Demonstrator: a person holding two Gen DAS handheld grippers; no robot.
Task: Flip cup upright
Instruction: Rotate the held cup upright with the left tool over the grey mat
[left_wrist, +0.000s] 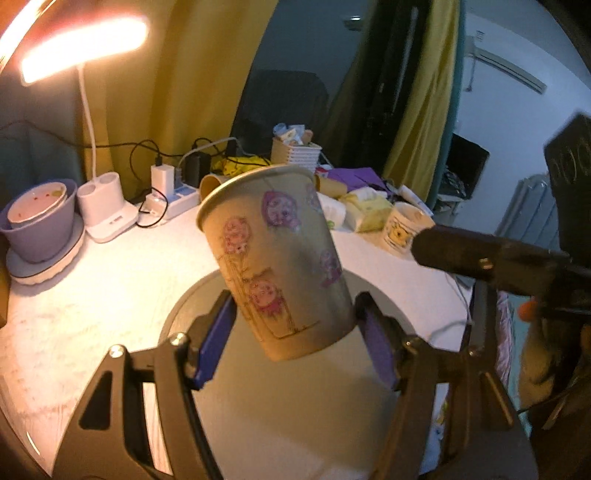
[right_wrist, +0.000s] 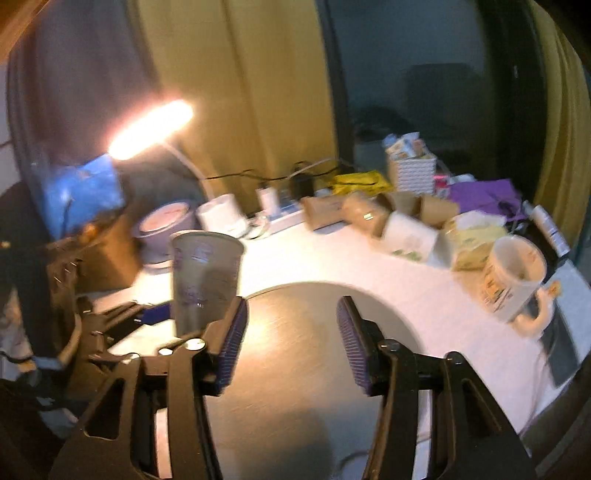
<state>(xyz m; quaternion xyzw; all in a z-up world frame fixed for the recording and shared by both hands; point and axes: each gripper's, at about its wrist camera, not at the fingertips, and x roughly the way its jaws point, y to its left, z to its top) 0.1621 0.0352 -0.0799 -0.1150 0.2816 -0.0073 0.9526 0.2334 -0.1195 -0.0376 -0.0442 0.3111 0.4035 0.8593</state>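
A paper cup (left_wrist: 277, 258) with pink and purple cartoon prints stands mouth up, tilted a little left, between the blue pads of my left gripper (left_wrist: 297, 332), which is shut on its lower half above a round grey mat (left_wrist: 295, 406). In the right wrist view the same cup (right_wrist: 205, 277) shows at the left, held by the left gripper. My right gripper (right_wrist: 291, 339) is open and empty over the grey mat (right_wrist: 295, 369), to the right of the cup; its black body (left_wrist: 491, 262) shows at the right of the left wrist view.
On the white table (left_wrist: 92, 295) stand a purple bowl (left_wrist: 38, 221), a lit desk lamp (left_wrist: 85, 48) with its white base (left_wrist: 103, 210), a power strip with chargers (left_wrist: 173, 199), a white mug (right_wrist: 513, 280), tissue packs (right_wrist: 476, 240), brown paper cups (right_wrist: 369, 210) and a white basket (right_wrist: 412, 171).
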